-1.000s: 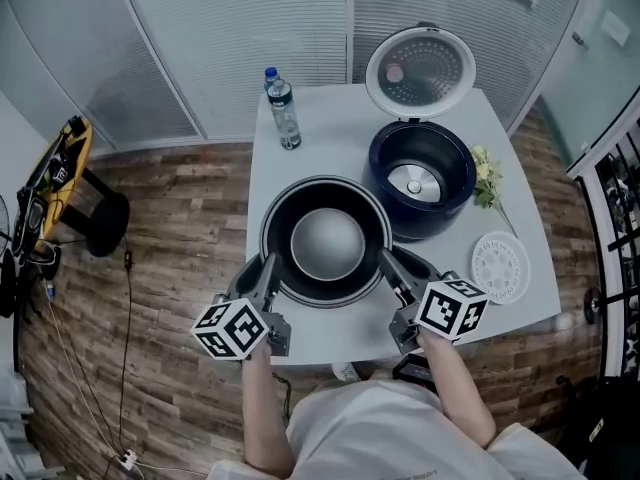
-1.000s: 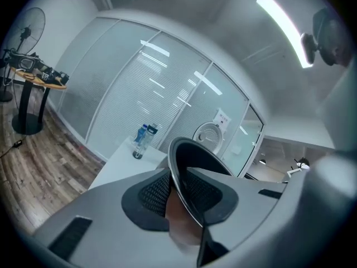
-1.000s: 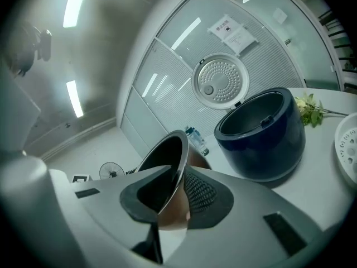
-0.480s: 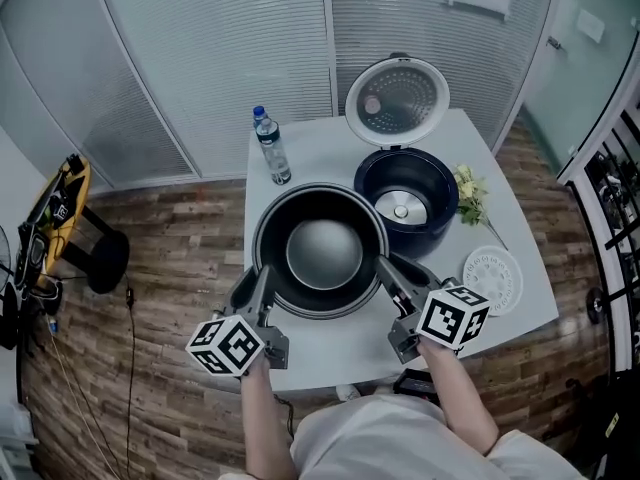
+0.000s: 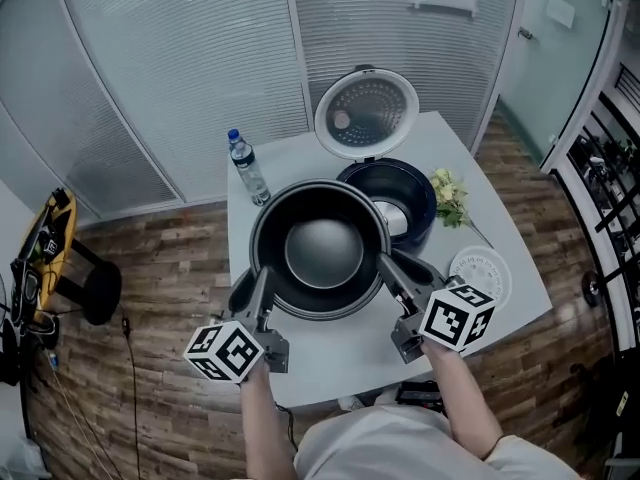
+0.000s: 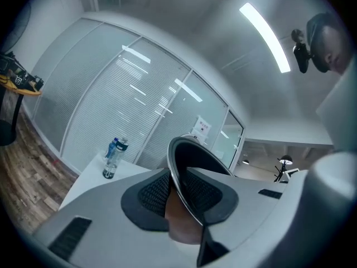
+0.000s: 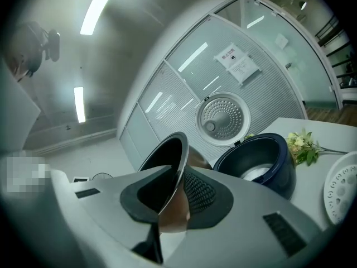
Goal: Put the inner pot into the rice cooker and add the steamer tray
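The dark round inner pot (image 5: 320,249) hangs in the air above the white table (image 5: 330,353), held by its rim from both sides. My left gripper (image 5: 262,290) is shut on the pot's left rim (image 6: 187,175). My right gripper (image 5: 392,276) is shut on the right rim (image 7: 173,177). Behind the pot, the dark blue rice cooker (image 5: 405,200) (image 7: 262,161) stands with its round lid (image 5: 366,114) (image 7: 223,119) raised; the pot overlaps its front edge in the head view. The white perforated steamer tray (image 5: 480,273) (image 7: 341,186) lies flat on the table at the right.
A water bottle (image 5: 245,168) (image 6: 113,158) stands at the table's back left. Small flowers (image 5: 449,198) (image 7: 304,145) lie right of the cooker. Glass partitions with blinds close off the back. A dark stool (image 5: 95,290) is on the wood floor at left.
Both grippers have risen with the pot between them, lifting it off the table and toward the cooker. The pot now covers part of the cooker's front.
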Tool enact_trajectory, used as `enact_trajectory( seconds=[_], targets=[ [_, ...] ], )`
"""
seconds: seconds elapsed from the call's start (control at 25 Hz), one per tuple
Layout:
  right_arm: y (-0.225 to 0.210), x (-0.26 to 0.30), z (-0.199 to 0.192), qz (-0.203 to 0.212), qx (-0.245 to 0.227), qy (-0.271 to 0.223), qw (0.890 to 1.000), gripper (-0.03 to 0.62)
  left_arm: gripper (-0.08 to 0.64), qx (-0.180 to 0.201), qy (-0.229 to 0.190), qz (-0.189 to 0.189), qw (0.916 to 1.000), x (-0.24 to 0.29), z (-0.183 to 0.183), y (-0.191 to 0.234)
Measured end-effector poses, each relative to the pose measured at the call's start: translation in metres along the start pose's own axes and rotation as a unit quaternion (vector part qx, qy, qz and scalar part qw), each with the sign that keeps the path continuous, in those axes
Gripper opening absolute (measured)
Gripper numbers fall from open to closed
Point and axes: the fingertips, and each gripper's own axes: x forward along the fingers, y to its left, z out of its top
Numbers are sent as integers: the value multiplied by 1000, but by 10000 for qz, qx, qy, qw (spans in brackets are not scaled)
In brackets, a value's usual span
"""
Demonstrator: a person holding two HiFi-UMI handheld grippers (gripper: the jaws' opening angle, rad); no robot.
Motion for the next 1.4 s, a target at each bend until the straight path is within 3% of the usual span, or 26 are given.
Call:
enact_trajectory(
  seconds=[0.48, 1.0, 1.4],
  targets=[
    [-58, -14, 46, -182, 179, -229, 9994, 77, 89, 50, 155, -266, 9995, 74, -2, -41],
    [-113, -6, 96, -102, 141, -294, 9994, 77, 89, 2, 95, -290, 9995, 142, -1, -67],
    [-145, 6, 110, -57, 199, -218, 9995, 77, 89, -6, 155, -217, 9996, 178, -6, -69]
  ],
)
